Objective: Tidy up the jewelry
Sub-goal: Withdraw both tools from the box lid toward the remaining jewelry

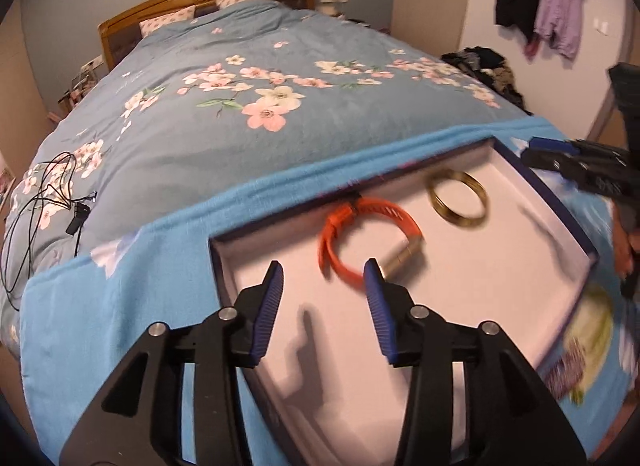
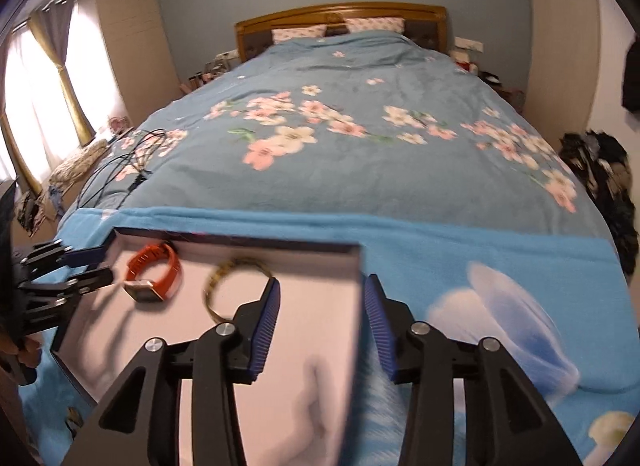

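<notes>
A shallow white tray (image 1: 460, 298) with a dark rim lies on the bright blue blanket (image 1: 120, 278) at the near end of the bed. Inside it, toward the far side, the orange watch (image 1: 360, 238) sits left of the gold bangle (image 1: 458, 199), slightly apart. The left gripper (image 1: 324, 286) and the right gripper (image 2: 320, 298) hover over the tray, jaws partly open, holding nothing.

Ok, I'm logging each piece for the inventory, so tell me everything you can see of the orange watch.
The orange watch has a rubbery-looking orange strap curled into a closed loop and a squarish metallic case with a dark face. It lies on the white floor of the shallow dark-rimmed tray, towards its far edge, apart from the gold bangle. No gripper touches it.
</notes>
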Available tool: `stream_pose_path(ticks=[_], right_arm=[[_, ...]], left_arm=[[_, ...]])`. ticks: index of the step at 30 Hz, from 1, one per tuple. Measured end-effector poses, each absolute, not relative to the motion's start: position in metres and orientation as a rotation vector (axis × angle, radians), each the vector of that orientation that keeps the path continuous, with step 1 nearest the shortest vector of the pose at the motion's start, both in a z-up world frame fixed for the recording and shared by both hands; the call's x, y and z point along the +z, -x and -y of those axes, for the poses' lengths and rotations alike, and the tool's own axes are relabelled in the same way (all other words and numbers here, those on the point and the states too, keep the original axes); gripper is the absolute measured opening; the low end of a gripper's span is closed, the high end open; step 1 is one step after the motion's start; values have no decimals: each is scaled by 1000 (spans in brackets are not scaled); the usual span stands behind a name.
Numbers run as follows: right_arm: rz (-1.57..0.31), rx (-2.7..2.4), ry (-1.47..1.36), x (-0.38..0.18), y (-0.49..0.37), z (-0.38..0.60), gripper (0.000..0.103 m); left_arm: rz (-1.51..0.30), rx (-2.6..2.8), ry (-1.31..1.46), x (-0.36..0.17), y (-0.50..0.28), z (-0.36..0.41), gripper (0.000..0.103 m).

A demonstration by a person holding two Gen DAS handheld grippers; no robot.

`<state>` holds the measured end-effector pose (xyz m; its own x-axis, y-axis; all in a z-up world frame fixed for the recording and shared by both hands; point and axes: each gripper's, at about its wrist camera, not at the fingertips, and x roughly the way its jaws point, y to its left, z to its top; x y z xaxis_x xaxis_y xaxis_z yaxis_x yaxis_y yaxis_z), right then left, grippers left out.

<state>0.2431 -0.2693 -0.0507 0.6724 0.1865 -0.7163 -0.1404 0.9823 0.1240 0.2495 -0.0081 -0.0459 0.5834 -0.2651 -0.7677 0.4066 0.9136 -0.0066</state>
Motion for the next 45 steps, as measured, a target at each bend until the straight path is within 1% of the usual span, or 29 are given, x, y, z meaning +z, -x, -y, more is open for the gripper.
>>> stream_pose_path(ticks=[5,7,9,18,21,26,29,31,33,39,45], right_arm=[[-907,244,-99,-75,-232,276,41],[-920,270,-95,-79,-228,269,44],[-915,256,-64,-79,-222,259,46],[-906,281,-99,-79,-212,251,46],[-900,285,-96,-80,-213,248,46],[-893,301,-101,-81,-217,243,46],[-885,318,-85,-81,-218,236,48],[-878,328,-88,-81,-218,234,51],[-869,337,-108,-80,-217,237,51],[-740,368,-98,-52,-162,253,51],[-718,536,50,-51,-92,228,51]], left_arm=[[-863,-470,-134,-50,-215,-7,43],[-870,-480,-123,-54,-207,-12,43],[-884,-473,-112,-58,-201,-18,43],[-898,-491,-62,-65,-176,-38,43],[-894,-489,-60,-64,-166,-39,46],[-892,-455,-54,-62,-156,-42,47],[-893,-427,-37,-59,-153,-42,48],[-887,-409,-22,-58,-151,-42,48],[-876,-400,12,-57,-146,-43,51],[-797,-385,43,-47,-117,-40,53],[-724,-403,19,-36,-87,-34,57]])
